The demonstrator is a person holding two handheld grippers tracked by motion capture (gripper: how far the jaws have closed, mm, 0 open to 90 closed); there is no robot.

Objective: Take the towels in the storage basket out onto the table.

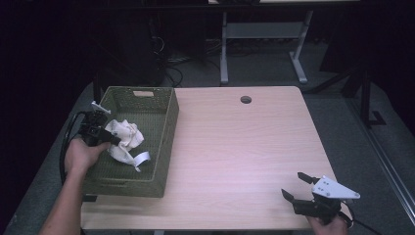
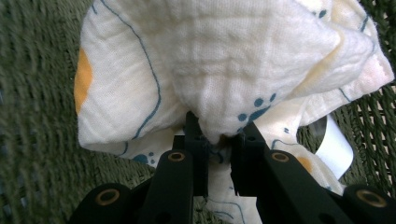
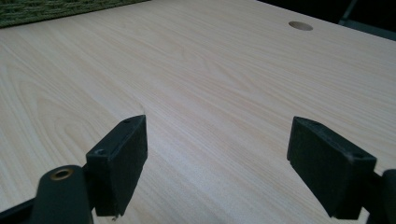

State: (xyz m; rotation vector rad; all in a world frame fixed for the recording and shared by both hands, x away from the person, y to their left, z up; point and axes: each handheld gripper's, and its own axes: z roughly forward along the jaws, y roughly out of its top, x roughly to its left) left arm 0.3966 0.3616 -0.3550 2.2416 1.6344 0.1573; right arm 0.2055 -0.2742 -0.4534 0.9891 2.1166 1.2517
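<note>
One green basket [image 1: 166, 142], one printed cloth [image 1: 128, 134], one table [image 1: 244, 156], two grippers

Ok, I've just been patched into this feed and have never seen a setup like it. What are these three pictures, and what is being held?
There is no robot here: a person holds a hand-operated two-jaw gripper in each hand. The high view looks down on a pale wooden table from above the person's side. The other two pictures come from small cameras riding on each gripper, looking along its black jaws.

On the table's left stands a green woven basket. The left gripper reaches into it and is shut on a cream cloth printed with blue lines and orange patches; the left gripper view shows the jaws pinching a fold. A white strip trails from the cloth.

The right gripper sits near the table's front right corner, open and holding nothing. Its own view shows bare wood and a round cable hole.
</note>
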